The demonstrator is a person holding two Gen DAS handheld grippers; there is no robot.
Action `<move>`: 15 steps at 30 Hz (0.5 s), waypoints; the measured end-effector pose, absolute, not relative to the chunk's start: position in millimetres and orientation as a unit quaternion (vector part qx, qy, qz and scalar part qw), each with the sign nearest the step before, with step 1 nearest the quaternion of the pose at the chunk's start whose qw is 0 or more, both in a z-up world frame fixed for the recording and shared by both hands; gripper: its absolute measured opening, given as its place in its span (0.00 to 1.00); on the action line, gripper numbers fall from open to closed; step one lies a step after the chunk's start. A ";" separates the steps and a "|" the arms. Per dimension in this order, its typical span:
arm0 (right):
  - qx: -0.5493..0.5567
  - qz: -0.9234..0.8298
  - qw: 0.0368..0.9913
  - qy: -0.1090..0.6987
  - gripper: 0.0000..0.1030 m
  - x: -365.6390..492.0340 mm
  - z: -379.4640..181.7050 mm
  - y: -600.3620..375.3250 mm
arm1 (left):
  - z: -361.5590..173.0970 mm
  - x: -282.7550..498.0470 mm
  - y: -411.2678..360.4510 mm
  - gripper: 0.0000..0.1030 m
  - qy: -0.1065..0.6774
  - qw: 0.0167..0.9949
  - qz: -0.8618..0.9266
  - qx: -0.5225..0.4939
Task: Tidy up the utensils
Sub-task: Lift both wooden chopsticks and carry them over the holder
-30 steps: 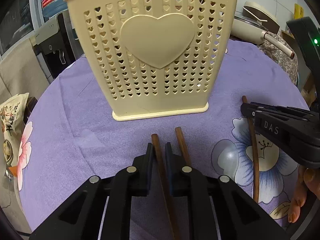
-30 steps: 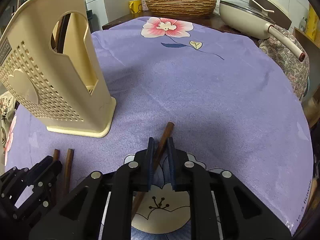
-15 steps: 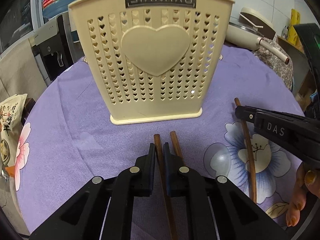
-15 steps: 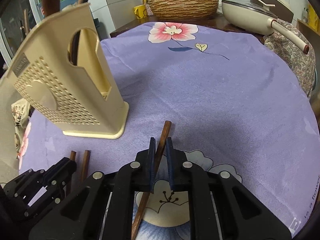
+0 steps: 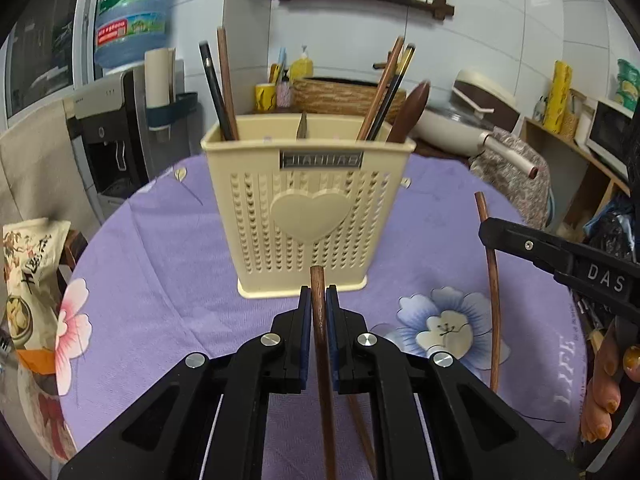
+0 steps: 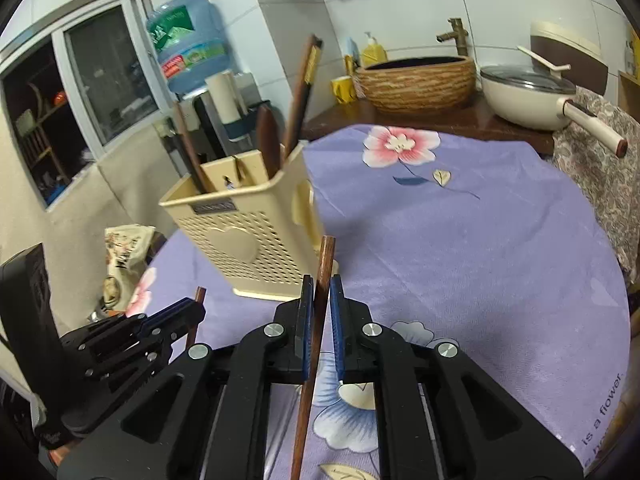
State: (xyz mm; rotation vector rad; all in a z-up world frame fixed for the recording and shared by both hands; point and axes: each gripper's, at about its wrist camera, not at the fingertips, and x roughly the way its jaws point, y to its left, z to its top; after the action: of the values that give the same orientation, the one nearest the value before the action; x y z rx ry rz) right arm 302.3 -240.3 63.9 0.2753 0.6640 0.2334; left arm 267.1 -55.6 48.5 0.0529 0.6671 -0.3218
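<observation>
A cream perforated utensil holder (image 5: 306, 208) with a heart on its front stands on the purple tablecloth and holds several chopsticks and a wooden spoon; it also shows in the right wrist view (image 6: 248, 236). My left gripper (image 5: 319, 300) is shut on a brown wooden chopstick (image 5: 322, 344), held above the cloth just in front of the holder. A second chopstick (image 5: 360, 420) shows below it. My right gripper (image 6: 319, 292) is shut on another brown chopstick (image 6: 316, 320), lifted to the right of the holder; this chopstick (image 5: 493, 280) also shows in the left wrist view.
The table has a purple flowered cloth (image 6: 460, 240). A snack bag (image 5: 28, 264) lies at its left edge. Behind the table stand a woven basket (image 6: 416, 80), a cream pan (image 6: 528, 92) with its handle toward the table, and a water dispenser (image 5: 120, 128).
Both grippers have lifted their chopsticks off the cloth and pulled up and back. The holder now looks smaller and its top rim and contents are in view.
</observation>
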 end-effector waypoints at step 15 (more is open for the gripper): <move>0.146 0.188 0.937 0.256 0.07 245.6 138.7 -256.5 | 114.3 241.3 -33.5 0.07 0.267 0.945 -0.191 -0.003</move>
State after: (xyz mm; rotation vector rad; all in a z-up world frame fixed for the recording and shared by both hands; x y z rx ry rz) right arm 245.6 -256.5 138.7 0.2973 0.5228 0.3836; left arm 241.3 -33.5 114.3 -0.0054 0.5443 -0.3890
